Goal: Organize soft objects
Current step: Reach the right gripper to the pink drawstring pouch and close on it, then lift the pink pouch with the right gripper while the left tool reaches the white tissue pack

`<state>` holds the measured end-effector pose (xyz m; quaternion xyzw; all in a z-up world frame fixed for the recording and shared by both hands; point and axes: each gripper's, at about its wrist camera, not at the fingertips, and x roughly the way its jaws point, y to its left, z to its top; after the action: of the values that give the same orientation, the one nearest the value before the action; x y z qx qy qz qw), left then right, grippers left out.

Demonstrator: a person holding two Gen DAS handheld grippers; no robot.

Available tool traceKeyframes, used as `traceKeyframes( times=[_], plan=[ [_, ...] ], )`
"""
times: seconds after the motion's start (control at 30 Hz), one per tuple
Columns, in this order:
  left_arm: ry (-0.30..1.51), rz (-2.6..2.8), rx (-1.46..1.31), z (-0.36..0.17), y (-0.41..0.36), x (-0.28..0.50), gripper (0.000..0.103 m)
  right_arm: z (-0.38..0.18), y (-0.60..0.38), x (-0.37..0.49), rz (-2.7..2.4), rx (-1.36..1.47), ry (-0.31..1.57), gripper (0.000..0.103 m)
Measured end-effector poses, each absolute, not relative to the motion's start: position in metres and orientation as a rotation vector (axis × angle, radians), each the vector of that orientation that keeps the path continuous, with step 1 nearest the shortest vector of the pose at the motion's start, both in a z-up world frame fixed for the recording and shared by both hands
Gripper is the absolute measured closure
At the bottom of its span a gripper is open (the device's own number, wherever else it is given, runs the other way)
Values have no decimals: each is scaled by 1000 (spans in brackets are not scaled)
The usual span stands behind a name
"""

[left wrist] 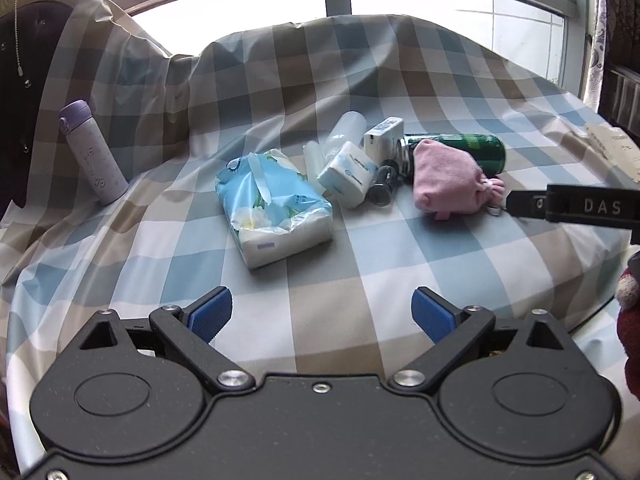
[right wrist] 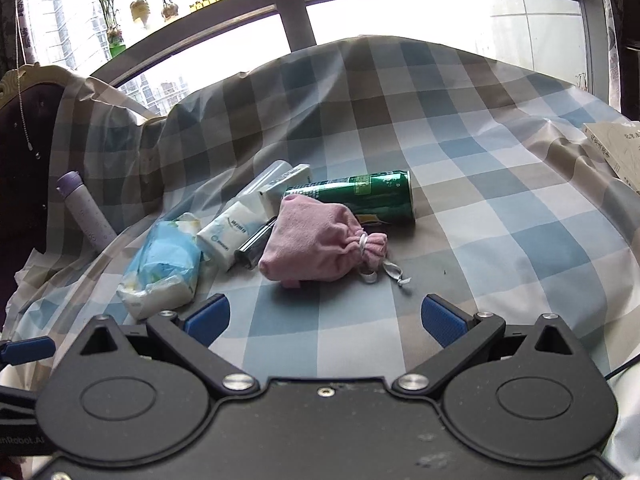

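Observation:
A pink drawstring pouch (left wrist: 446, 178) (right wrist: 316, 242) lies on the checked cloth against a green can (left wrist: 476, 150) (right wrist: 360, 196). A blue-and-white soft tissue pack (left wrist: 272, 208) (right wrist: 164, 268) lies to its left, with a small white tissue packet (left wrist: 348, 174) (right wrist: 224, 232) between them. My left gripper (left wrist: 322, 312) is open and empty, short of the tissue pack. My right gripper (right wrist: 324, 320) is open and empty, just short of the pouch; one of its fingers (left wrist: 524, 202) shows at the right of the left wrist view.
A lilac flask (left wrist: 94, 152) (right wrist: 86, 212) leans at the left. A clear bottle (left wrist: 344, 132), a white box (left wrist: 382, 136) and a dark vial (left wrist: 382, 186) lie in the pile. A paper box (right wrist: 616, 148) sits at the right edge. The cloth (right wrist: 500, 216) drapes over a chair back at left.

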<state>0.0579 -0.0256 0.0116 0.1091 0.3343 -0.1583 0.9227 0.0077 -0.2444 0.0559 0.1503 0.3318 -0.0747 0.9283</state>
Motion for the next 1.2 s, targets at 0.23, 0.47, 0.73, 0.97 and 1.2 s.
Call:
traceKeyframes(
  times=[0.23, 0.47, 0.73, 0.97, 1.2],
  plan=[
    [752, -311, 188, 0, -26, 87, 9, 40, -250, 45, -181, 308, 682, 0],
    [795, -290, 195, -13, -28, 104, 9, 31, -238, 84, -184, 271, 685, 0],
    [841, -278, 229, -29, -31, 116, 9, 18, -225, 118, -202, 261, 718, 0],
    [863, -278, 276, -35, -37, 120, 7, 9, -221, 128, -248, 191, 720, 2],
    [889, -282, 255, -37, -34, 125, 4, 16, -222, 110, -180, 117, 700, 42]
  ],
)
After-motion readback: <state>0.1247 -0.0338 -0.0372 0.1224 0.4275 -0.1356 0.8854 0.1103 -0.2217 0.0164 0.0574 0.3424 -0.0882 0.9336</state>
